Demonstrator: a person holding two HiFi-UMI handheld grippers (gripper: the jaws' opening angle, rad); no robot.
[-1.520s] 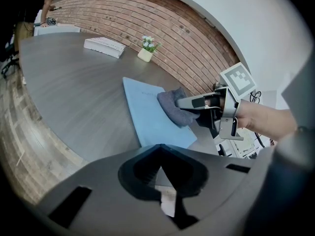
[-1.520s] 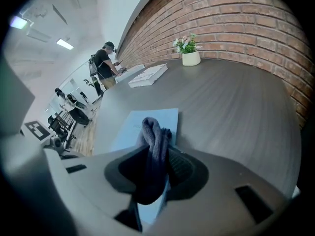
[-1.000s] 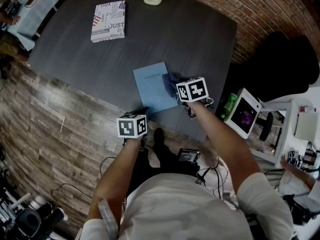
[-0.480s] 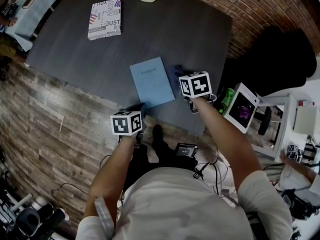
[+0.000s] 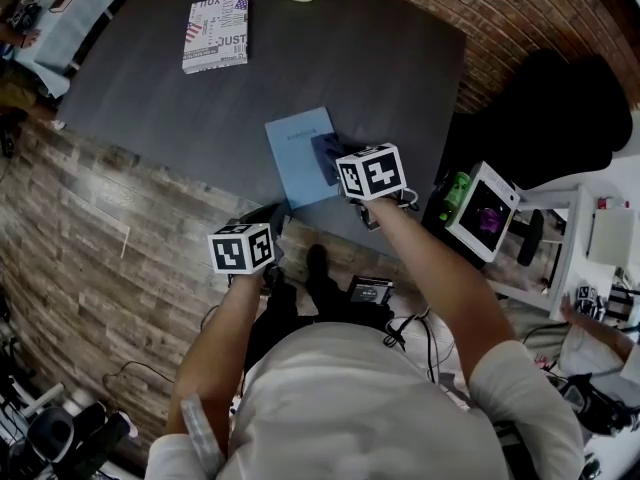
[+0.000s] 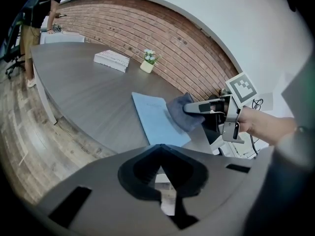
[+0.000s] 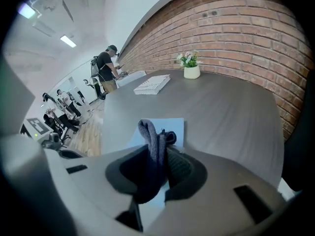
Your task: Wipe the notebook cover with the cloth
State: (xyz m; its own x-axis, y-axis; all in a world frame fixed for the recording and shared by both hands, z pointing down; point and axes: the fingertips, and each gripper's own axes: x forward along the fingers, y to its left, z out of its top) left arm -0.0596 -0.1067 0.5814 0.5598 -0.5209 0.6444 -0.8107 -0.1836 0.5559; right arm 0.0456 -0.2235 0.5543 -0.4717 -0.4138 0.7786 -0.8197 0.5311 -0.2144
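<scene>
Since half a second ago we are carrying the right gripper [image 7: 158, 154] in from beside the notebook [image 5: 293, 160], so the cloth [image 5: 328, 155] is now lying on the cover's right part. The worktop [image 5: 380, 58] is bearing the blue notebook near our edge. The left gripper [image 6: 158, 149] is hanging off that edge, its fingers [image 6: 140, 168] pressed together on nothing. The right fingers [image 7: 181, 168] are pinching the grey cloth. We are judging that pressing flat and sweeping slowly should keep the unheld notebook from sliding.
</scene>
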